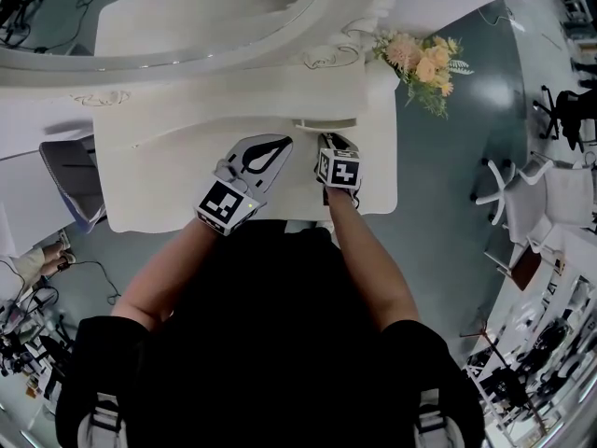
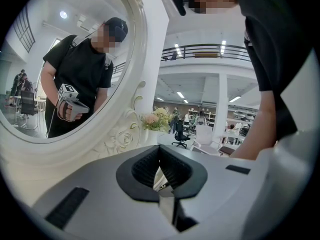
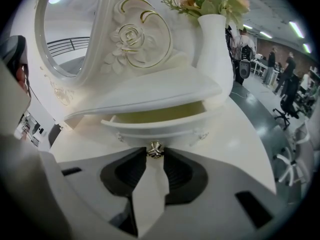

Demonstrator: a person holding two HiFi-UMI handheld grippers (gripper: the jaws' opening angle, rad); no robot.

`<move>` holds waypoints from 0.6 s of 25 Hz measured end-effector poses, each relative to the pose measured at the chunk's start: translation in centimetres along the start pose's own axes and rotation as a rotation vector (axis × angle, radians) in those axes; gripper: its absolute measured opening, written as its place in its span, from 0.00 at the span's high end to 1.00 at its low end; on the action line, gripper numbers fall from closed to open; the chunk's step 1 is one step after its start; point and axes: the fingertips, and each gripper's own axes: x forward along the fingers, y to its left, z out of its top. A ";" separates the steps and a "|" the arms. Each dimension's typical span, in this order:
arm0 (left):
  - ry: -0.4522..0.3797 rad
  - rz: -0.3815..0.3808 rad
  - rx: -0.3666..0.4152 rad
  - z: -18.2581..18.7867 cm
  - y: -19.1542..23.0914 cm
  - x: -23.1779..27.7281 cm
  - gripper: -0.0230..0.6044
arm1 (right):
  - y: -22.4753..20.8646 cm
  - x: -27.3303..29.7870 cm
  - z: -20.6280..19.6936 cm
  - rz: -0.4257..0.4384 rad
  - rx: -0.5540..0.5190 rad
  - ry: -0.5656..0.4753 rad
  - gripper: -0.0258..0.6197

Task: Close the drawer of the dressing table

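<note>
Right hand-held gripper (image 3: pixel 155 158) pinching knob (image 3: pixel 155 149), drawer (image 3: pixel 167 128) ajar under shelf edge (image 3: pixel 150 100)

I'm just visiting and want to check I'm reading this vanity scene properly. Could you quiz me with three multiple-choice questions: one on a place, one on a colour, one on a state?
1. Where does the vase of flowers stand, as the person sees it?
A. Left of the mirror
B. Right of the mirror
C. In front of the mirror's middle

2. What colour is the dressing table?
A. Black
B. White
C. Red

3. How is the small drawer?
A. Pushed fully shut
B. Pulled partly open
C. Removed altogether

Answers:
1 B: the vase stands by the right side of the mirror's carved frame.
2 B: the tabletop and frame are white.
3 B: the drawer's yellowish inside shows, and the right gripper is clamped on its knob.
</note>
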 end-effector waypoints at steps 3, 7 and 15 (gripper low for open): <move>0.002 0.003 -0.003 -0.1 0.3 -0.1 0.97 | -0.1 0.2 0.5 -0.005 0.000 -0.006 0.79; 0.000 0.003 -0.004 0.1 0.6 0.0 0.97 | -0.1 0.6 1.2 -0.008 0.001 -0.015 0.79; -0.001 0.004 -0.005 0.2 1.1 0.1 0.97 | -0.4 1.3 2.1 -0.019 0.000 -0.022 0.79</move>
